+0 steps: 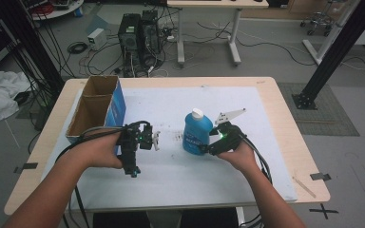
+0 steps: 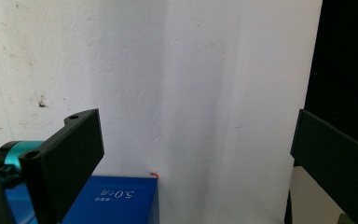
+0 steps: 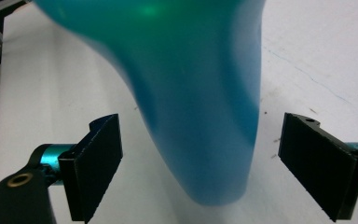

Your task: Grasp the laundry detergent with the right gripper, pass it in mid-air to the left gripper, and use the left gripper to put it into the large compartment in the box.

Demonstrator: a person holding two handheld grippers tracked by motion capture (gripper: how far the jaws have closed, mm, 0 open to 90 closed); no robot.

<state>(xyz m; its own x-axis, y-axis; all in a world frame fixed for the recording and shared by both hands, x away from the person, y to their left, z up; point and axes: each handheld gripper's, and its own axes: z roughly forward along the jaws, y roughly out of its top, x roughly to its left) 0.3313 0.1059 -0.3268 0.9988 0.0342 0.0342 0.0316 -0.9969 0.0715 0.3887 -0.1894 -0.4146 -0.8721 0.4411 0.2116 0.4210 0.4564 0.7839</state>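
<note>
Here the right hand-held gripper straddles the blue bottle, jaws apart.

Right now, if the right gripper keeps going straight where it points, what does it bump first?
Probably the blue bottle: it stands between the right gripper's open fingers, close ahead, though exact depth is unclear.

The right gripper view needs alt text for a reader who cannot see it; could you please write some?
A blurred blue bottle stands close up between the two black jaws of the open right gripper, which sit apart from it on either side. Behind it lies the white table cover, marked with faint lines and specks.
</note>
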